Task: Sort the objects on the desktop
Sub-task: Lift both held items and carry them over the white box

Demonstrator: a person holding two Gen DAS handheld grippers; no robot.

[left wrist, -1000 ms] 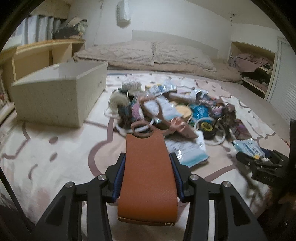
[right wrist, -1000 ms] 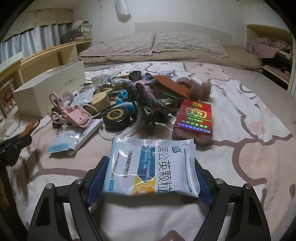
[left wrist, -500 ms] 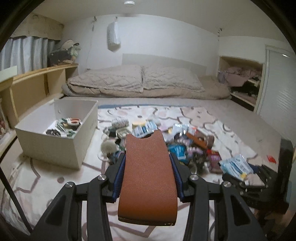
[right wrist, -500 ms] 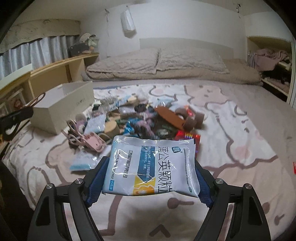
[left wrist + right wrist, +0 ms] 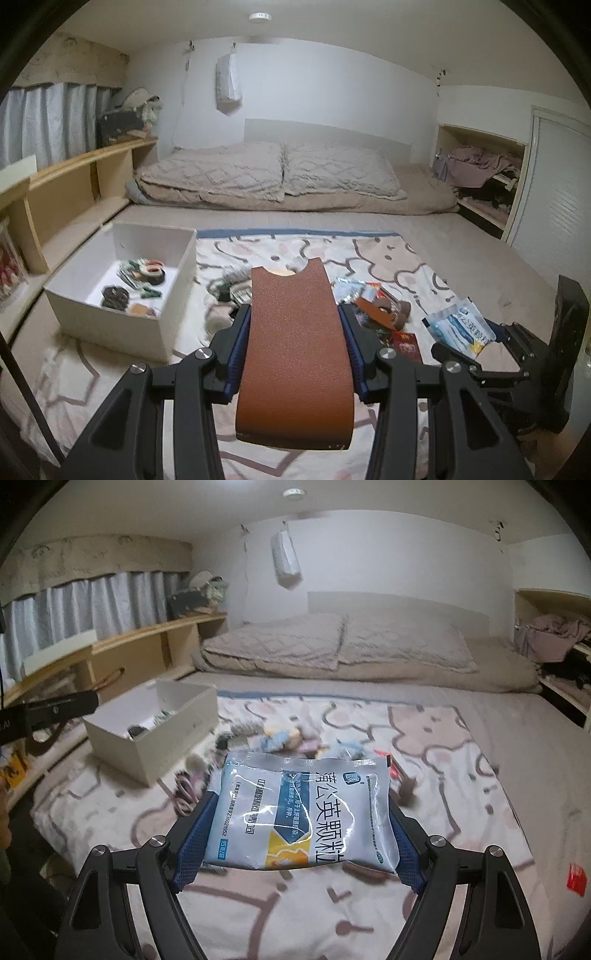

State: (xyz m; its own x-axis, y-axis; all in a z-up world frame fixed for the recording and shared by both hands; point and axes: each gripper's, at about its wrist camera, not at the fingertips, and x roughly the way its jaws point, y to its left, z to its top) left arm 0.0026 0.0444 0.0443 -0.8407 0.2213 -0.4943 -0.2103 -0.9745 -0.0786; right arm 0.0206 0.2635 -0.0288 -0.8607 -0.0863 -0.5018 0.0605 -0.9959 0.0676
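Note:
My left gripper (image 5: 295,343) is shut on a brown leather case (image 5: 293,354) and holds it high above the patterned blanket (image 5: 399,258). My right gripper (image 5: 301,827) is shut on a white and blue medicine sachet (image 5: 303,812), also raised; it shows in the left wrist view too (image 5: 460,328). A white open box (image 5: 122,291) stands at the left with several small items inside. A pile of mixed objects (image 5: 373,306) lies on the blanket below and beyond both grippers, partly hidden by the held things.
Two pillows (image 5: 273,173) lie at the head of the bed. A wooden shelf (image 5: 77,173) runs along the left wall. A red cigarette pack (image 5: 408,345) lies by the pile. A small red item (image 5: 576,880) lies at the right.
Both grippers have risen well above the blanket with their loads. The pile now looks smaller and farther below, and the inside of the white box has come into view.

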